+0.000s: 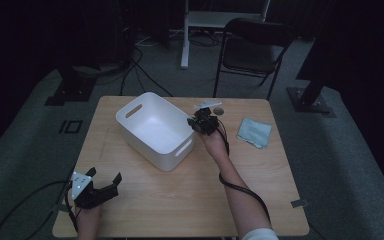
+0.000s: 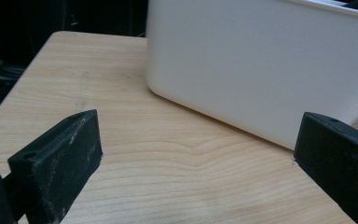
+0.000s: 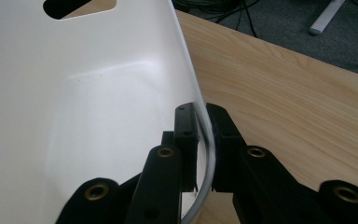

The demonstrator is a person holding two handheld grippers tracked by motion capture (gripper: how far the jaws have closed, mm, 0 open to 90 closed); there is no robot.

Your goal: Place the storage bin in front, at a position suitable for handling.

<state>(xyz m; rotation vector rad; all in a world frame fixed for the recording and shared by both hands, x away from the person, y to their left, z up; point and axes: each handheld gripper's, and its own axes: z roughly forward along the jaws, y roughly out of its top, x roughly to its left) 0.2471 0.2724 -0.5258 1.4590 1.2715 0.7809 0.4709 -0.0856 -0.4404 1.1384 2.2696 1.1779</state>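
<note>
One white bin point(image 1: 156, 129) sits mid-table, angled, cut-out handles in end walls. Your right gripper point(image 3: 200, 140) clamps its rim: one jaw inside wall, one outside, pads pressed on thin edge at bin's near-right corner. Your left gripper point(image 1: 102, 182) rests at table's front-left corner, jaws spread wide, nothing between them, bin wall point(image 2: 261, 70) near ahead. Blue cloth point(image 1: 254, 132) lies right of bin, apart. Small dark disc point(image 1: 219, 110) near back edge, just beyond right gripper. Wooden table point(image 1: 180, 200) underneath.

Probably a dim lab: stand bases point(image 1: 70, 92), floor cables point(image 1: 140, 75), folding chair point(image 1: 252, 50), wooden table point(image 1: 180, 200).
</note>
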